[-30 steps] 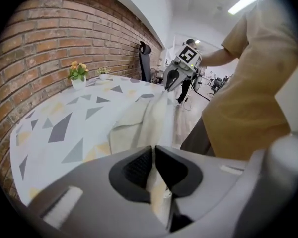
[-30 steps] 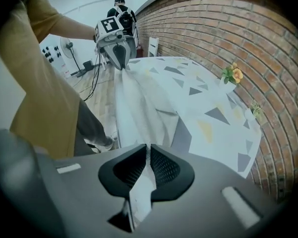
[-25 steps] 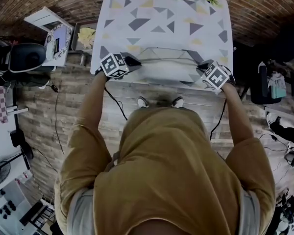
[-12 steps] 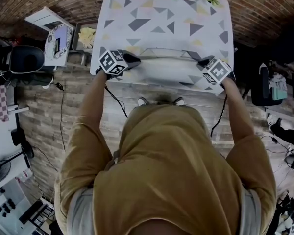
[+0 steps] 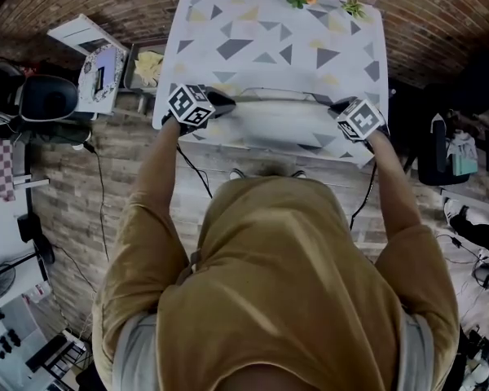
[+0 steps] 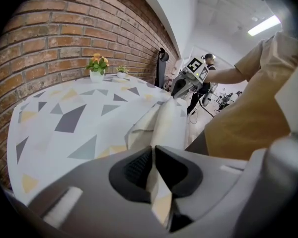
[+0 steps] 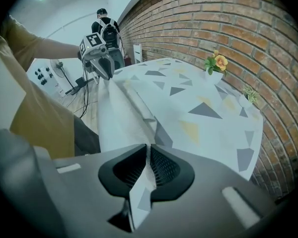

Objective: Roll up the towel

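The patterned towel (image 5: 277,47) is held at its folded near edge, clamped at 1 end by the left gripper (image 6: 153,157) and at the other by the right gripper (image 7: 148,157).

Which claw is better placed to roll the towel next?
Neither: the left claw and right claw are each shut on one end of the towel's lifted near edge, so both should probably roll together.
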{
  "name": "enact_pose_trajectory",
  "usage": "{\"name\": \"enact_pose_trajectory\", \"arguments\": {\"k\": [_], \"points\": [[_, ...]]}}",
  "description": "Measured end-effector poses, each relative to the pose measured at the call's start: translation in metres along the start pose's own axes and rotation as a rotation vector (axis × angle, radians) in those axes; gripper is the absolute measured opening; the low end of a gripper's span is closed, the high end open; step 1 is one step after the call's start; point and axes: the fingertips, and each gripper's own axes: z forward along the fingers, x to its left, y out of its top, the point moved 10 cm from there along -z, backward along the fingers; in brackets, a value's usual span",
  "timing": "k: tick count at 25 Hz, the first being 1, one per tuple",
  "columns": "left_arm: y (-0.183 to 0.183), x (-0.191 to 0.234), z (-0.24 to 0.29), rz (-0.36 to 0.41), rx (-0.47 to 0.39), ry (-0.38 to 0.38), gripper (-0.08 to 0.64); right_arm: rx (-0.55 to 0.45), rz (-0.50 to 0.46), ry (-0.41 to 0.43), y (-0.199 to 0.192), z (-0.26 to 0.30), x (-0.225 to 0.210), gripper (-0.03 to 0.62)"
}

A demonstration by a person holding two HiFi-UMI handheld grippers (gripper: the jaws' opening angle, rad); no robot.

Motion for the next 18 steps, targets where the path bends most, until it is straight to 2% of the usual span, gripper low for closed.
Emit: {"name": "enact_pose_trajectory", "arguments": {"k": [9,18], "points": [[0.006,0.015,0.004,-0.048,-0.004,0.038,0.083,0.013,0.038,-0.025,0.003,0.01,-0.011,0.031],[0.008,0.017,0.01,-0.037,0.021,0.14,0.083,0.024,0.041,-0.068,0.003,0.018,-0.016,0.032]]}}
